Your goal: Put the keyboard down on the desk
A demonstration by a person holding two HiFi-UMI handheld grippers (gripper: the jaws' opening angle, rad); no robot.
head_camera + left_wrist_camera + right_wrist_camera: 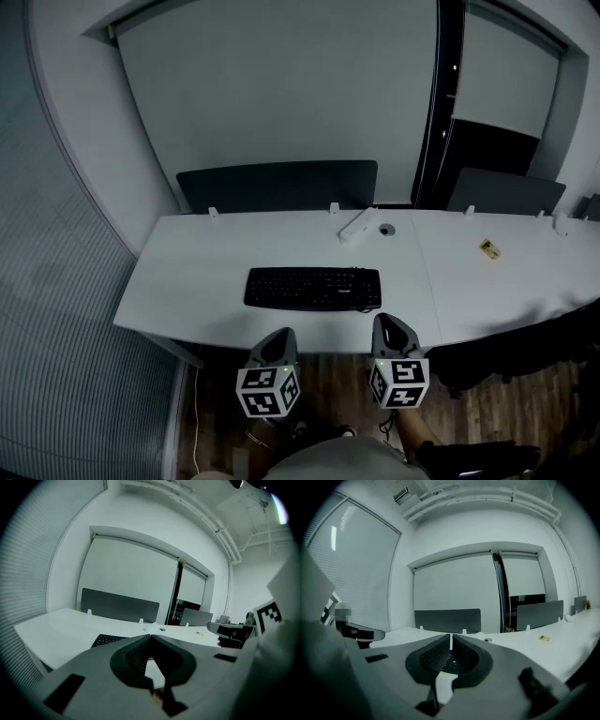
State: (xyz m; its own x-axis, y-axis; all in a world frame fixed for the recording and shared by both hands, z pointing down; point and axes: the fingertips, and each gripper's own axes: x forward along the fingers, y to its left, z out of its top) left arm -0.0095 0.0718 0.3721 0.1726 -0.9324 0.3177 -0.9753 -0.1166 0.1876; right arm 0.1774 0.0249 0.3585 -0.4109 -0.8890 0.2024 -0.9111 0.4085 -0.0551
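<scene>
Though the keyboard point(313, 288) lies flat on the desk point(187, 281), likely light, rigid | hold short ends | left gripper point(281, 334), right gripper point(386, 323) pressed together, empty

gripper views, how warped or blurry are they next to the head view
Head view: dim, evenly lit, desk edges bowed, keyboard sharp. Left gripper view: strong fisheye, black corners, glare at the ceiling light. Right gripper view: same fisheye and vignette, close foreground soft.

Dim, grey light — fisheye edges dark, near parts soft.
</scene>
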